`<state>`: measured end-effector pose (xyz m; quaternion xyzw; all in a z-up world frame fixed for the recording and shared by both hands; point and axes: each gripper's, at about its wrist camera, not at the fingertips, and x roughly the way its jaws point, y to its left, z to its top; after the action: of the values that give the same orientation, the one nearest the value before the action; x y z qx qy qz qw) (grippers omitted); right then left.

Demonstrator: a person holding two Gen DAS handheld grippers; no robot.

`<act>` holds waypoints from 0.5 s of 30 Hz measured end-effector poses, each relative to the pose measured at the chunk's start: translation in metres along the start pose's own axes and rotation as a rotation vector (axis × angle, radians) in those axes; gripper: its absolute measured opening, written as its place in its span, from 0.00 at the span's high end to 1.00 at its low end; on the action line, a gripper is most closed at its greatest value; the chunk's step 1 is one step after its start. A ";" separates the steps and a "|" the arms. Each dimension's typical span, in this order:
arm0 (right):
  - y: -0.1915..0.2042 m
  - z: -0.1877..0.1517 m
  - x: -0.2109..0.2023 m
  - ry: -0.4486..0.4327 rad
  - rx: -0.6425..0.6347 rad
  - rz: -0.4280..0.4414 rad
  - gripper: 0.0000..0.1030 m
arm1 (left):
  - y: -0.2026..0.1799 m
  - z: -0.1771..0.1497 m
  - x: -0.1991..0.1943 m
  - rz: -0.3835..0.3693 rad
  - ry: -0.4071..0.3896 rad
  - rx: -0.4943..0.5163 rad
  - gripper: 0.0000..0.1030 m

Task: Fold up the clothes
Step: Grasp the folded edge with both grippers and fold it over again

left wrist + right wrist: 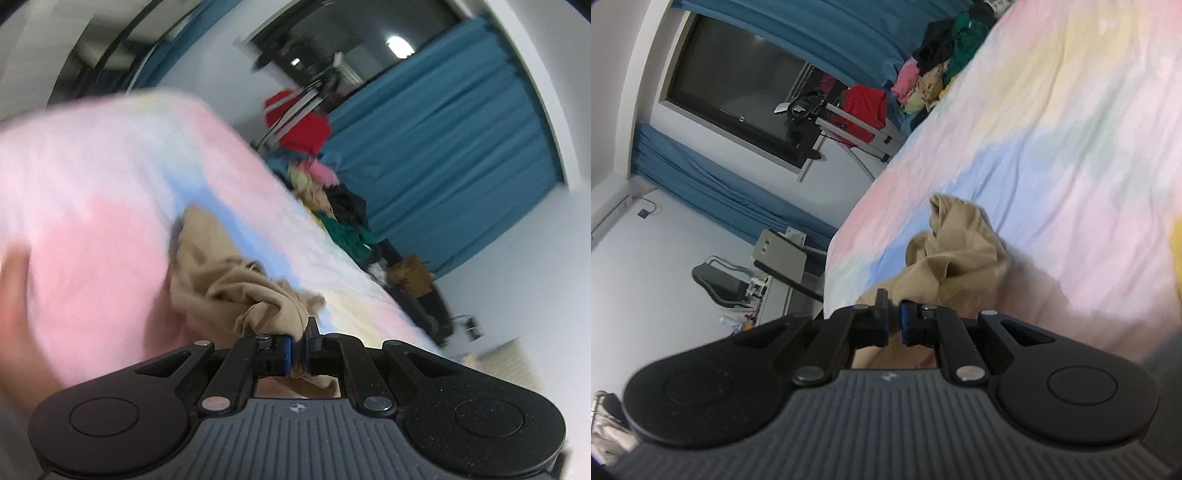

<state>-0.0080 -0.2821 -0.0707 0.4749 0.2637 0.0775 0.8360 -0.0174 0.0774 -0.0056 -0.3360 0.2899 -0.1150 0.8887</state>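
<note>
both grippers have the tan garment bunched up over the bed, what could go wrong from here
1. The tan garment is a crumpled wad, so pulling it apart may leave twists rather than a flat spread.
2. The left gripper pinches only a small knot of cloth; it could slip out.
3. The right gripper may also catch the pastel bedsheet close underneath.

Garment on the bed, a gripper at each end

The garment lies bunched on the bedsheet; a heap of clothes sits at the bed's far edge, apparently beside the curtain.
</note>
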 end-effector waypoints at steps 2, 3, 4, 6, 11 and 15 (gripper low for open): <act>0.006 0.008 0.022 -0.008 -0.016 -0.014 0.91 | -0.006 0.013 0.018 0.034 -0.010 0.040 0.92; 0.008 0.013 0.035 -0.010 -0.022 -0.029 0.91 | -0.009 0.019 0.031 0.055 -0.012 0.057 0.92; 0.009 0.019 0.049 -0.009 -0.026 -0.043 0.91 | -0.011 0.026 0.045 0.076 -0.014 0.074 0.92; 0.011 0.030 0.076 -0.007 -0.034 -0.071 0.91 | -0.016 0.038 0.072 0.117 -0.018 0.100 0.92; 0.009 0.043 0.142 -0.002 -0.063 -0.106 0.91 | -0.005 0.070 0.150 0.184 -0.019 0.129 0.92; -0.017 0.044 0.181 0.017 -0.059 -0.107 0.90 | 0.025 0.073 0.197 0.193 -0.009 0.119 0.92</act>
<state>0.1663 -0.2552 -0.1331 0.4347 0.2933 0.0447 0.8503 0.1853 0.0565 -0.0645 -0.2536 0.3094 -0.0446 0.9154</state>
